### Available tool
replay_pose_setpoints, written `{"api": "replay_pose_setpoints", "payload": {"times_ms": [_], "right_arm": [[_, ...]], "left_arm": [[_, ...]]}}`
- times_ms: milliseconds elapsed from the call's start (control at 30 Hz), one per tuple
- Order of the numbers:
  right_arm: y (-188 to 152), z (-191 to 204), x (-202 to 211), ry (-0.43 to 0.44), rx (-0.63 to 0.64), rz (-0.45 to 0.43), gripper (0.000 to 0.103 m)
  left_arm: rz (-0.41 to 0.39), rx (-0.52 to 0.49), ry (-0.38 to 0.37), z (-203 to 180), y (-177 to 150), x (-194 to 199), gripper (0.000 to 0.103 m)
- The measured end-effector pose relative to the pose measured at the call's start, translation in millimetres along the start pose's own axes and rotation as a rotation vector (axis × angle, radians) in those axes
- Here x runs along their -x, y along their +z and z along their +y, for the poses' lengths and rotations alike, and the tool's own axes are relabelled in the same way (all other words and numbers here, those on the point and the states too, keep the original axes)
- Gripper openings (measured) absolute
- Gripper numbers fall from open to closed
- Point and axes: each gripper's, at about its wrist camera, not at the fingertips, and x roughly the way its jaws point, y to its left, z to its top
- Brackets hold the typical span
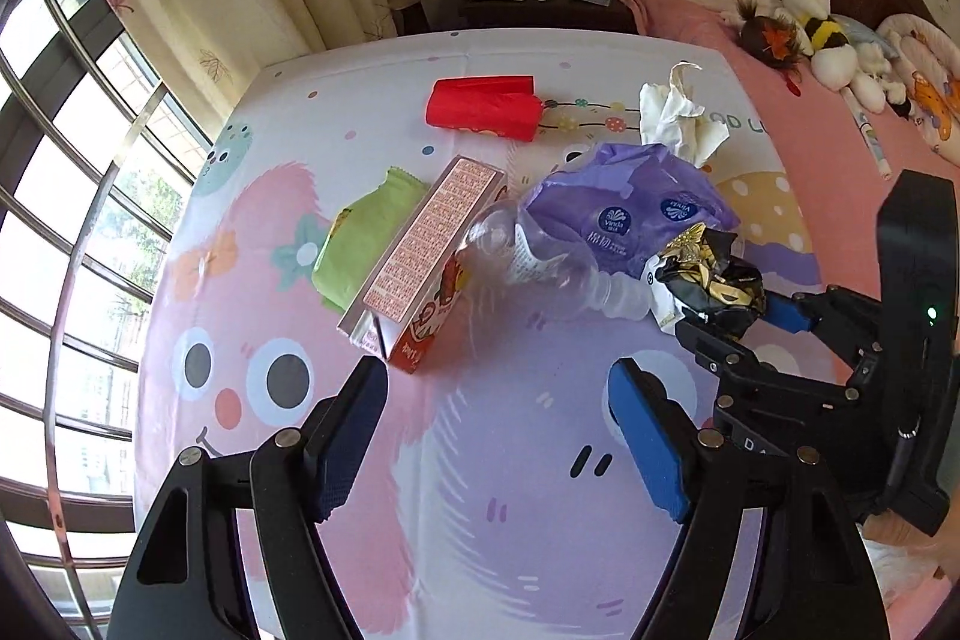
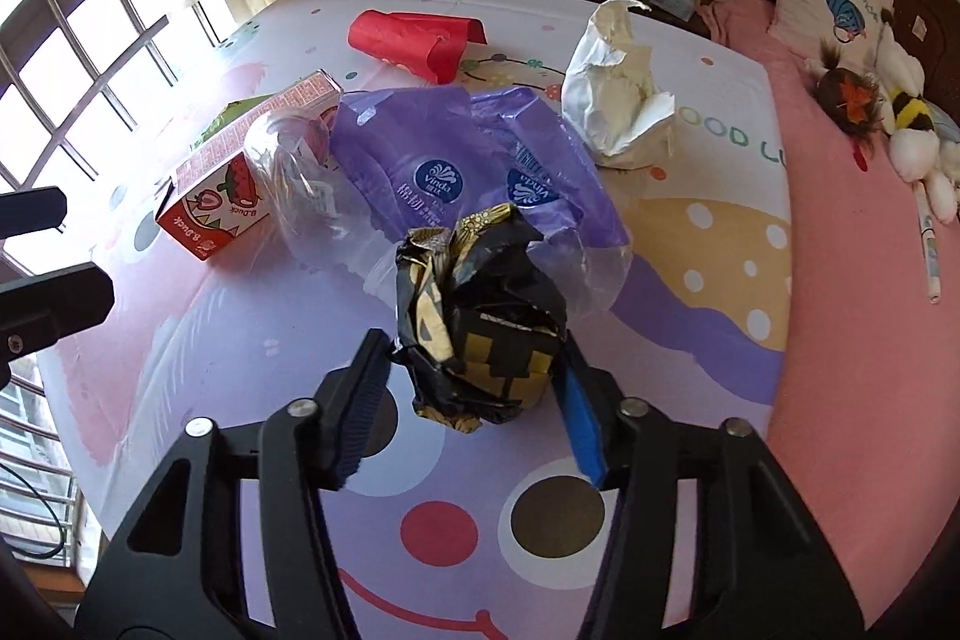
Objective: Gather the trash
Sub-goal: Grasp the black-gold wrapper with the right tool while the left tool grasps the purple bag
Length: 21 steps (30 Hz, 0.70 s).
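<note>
1. Left wrist view: the left gripper (image 1: 498, 430) hangs over the bed (image 1: 480, 460) with its fingers spread wide and nothing between them.
2. Just beyond it lie a red-and-white carton (image 1: 420, 268), a green packet (image 1: 366, 238) to its left, and a clear bottle (image 1: 540, 262) leaning against the carton's right side.
3. A purple plastic wrapper (image 1: 630, 202) sits behind the bottle, a crumpled white tissue (image 1: 678, 118) farther back, and a red bag (image 1: 480, 107) at the far middle.
4. At right, the right gripper (image 1: 720, 325) pinches a crumpled black-and-gold wrapper (image 1: 711, 280).
5. Right wrist view: the right gripper (image 2: 474, 376) has both fingers pressed against the black-and-gold wrapper (image 2: 480, 322), near the purple plastic wrapper (image 2: 468, 160).
6. The carton (image 2: 216, 202) and bottle (image 2: 300, 178) lie to the left, the tissue (image 2: 612, 94) far right, the red bag (image 2: 414, 40) far off.
</note>
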Motion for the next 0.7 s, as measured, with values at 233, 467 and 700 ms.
{"api": "replay_pose_setpoints", "payload": {"times_ms": [233,467,700], "right_arm": [[-1,-24,27,0.122,-0.036,-0.077,0.035],[-2,-73,58,0.063,-0.139,-0.163,0.035],[2,-125,34,-0.026,-0.231,-0.140,0.034]], "left_arm": [[-0.002,-0.007,-0.074,-22,40,-8,0.078],[0.074,0.034,-0.183,-58,78,-30,0.078],[0.144,0.062,-0.197,-101,109,-66,0.078]]}}
